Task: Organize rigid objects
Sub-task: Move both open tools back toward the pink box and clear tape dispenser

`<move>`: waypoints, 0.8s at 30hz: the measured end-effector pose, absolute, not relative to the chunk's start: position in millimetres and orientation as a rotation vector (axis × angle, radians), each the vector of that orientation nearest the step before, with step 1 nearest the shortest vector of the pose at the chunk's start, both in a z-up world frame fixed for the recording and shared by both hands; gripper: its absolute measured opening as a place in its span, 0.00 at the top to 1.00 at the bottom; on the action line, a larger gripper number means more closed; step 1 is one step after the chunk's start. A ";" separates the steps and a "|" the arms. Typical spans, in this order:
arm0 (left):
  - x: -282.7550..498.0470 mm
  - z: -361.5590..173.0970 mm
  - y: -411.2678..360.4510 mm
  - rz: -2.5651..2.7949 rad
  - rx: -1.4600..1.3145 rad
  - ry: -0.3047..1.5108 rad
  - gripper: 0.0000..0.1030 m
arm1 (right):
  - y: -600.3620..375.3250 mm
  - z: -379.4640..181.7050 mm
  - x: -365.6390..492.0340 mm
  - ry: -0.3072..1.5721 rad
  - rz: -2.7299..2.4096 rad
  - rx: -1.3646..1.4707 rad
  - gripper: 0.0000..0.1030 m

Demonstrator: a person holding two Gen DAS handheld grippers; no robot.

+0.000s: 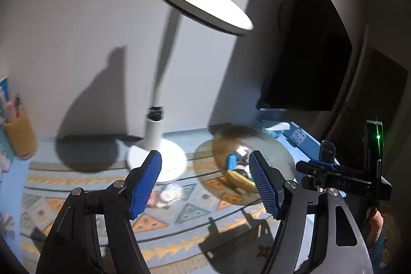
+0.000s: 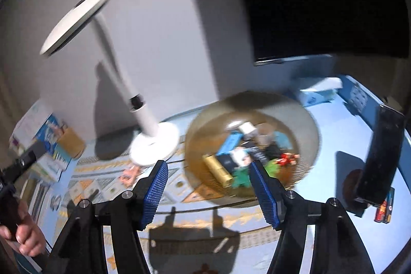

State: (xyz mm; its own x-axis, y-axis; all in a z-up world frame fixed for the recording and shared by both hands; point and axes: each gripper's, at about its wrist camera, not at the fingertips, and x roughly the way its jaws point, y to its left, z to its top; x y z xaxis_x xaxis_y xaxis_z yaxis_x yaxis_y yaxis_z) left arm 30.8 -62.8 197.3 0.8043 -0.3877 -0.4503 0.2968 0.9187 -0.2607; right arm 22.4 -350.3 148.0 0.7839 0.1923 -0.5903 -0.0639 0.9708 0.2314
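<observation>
Left gripper (image 1: 205, 184): jaws spread wide, nothing between them, above the patterned mat (image 1: 179, 222). Right gripper (image 2: 209, 193): jaws likewise apart and empty, near the bowl (image 2: 305, 114). Bowl: round, amber, on the mat just right of the lamp (image 2: 154, 143) base; holds a gold box (image 2: 218, 168), blue box (image 2: 228, 143), green (image 2: 241, 179) and red (image 2: 287, 158) pieces, all blurred. Monitor (image 1: 308, 43): dark, behind.

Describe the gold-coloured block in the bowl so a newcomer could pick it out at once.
Start at the white desk lamp; just to its right sits a wide brownish round bowl full of small items. At the bowl's near-left edge lies the gold-coloured block, the only long metallic-yellow piece, beside blue and green things.
</observation>
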 end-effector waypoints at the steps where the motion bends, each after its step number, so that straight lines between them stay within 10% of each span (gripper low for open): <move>1: 26.4 196.7 -55.3 -0.357 -0.185 0.519 0.31 | -341.8 146.6 20.2 0.660 0.150 0.193 0.37; 24: 44.3 12.0 -0.8 -0.120 -0.203 0.826 0.29 | -227.0 -6.8 28.5 0.786 0.208 -0.070 0.25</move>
